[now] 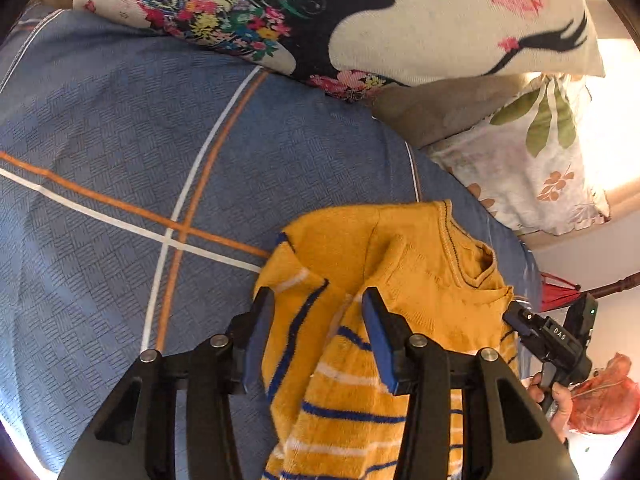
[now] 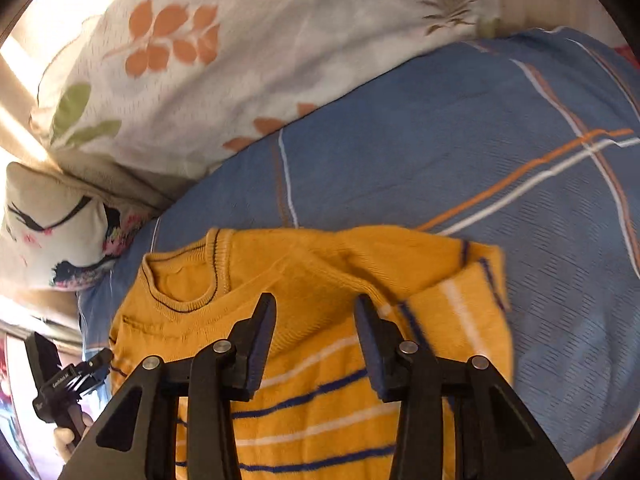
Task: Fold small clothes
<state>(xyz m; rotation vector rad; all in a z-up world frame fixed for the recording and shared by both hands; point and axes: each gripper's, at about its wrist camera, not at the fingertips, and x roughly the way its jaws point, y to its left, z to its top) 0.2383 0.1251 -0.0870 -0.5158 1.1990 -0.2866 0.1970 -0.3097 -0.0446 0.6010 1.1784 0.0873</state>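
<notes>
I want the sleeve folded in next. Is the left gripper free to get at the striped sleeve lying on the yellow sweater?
Probably yes. The left gripper is open, holds nothing, and the striped sleeve lies right between its fingers on the yellow sweater, with nothing over it.

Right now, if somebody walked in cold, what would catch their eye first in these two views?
The mustard-yellow sweater with blue and white stripes, lying partly folded on the blue plaid bedspread. Next, the open left tongs hovering over its folded sleeve, and the open right tongs over its chest. Behind, a floral pillow leans at the bedspread's far edge.
</notes>
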